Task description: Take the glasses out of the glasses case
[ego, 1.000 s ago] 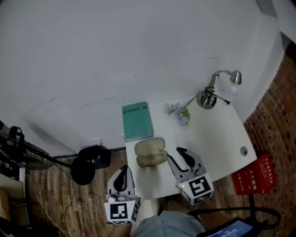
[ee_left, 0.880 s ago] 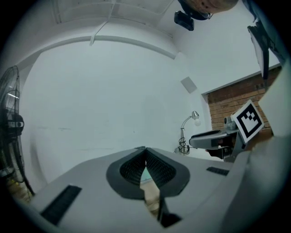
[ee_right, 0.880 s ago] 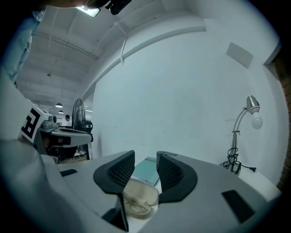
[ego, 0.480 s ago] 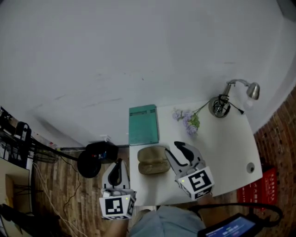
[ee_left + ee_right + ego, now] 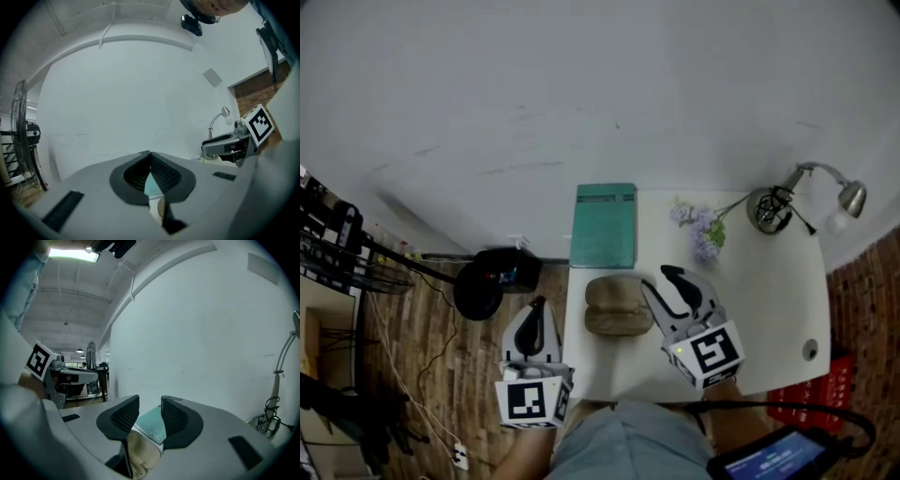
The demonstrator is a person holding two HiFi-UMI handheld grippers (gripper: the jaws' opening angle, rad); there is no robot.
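The tan glasses case (image 5: 619, 307) lies closed on the white table (image 5: 769, 309), near its left edge. My right gripper (image 5: 673, 278) is open, just right of the case and apart from it. In the right gripper view its jaws (image 5: 150, 404) stand apart, with the case (image 5: 140, 453) low between them and nothing gripped. My left gripper (image 5: 534, 317) hangs off the table's left edge, over the floor. Its jaws (image 5: 149, 154) meet at the tips, with nothing held. No glasses are visible.
A teal book (image 5: 605, 225) lies behind the case, against the white wall. Purple flowers (image 5: 705, 230) and a desk lamp (image 5: 778, 206) stand at the table's back right. A black round object (image 5: 487, 286) and cables lie on the wooden floor to the left.
The head view has shifted. Both grippers have moved forward; the right gripper's tips now reach alongside the case's right end. The case has not moved on the table.
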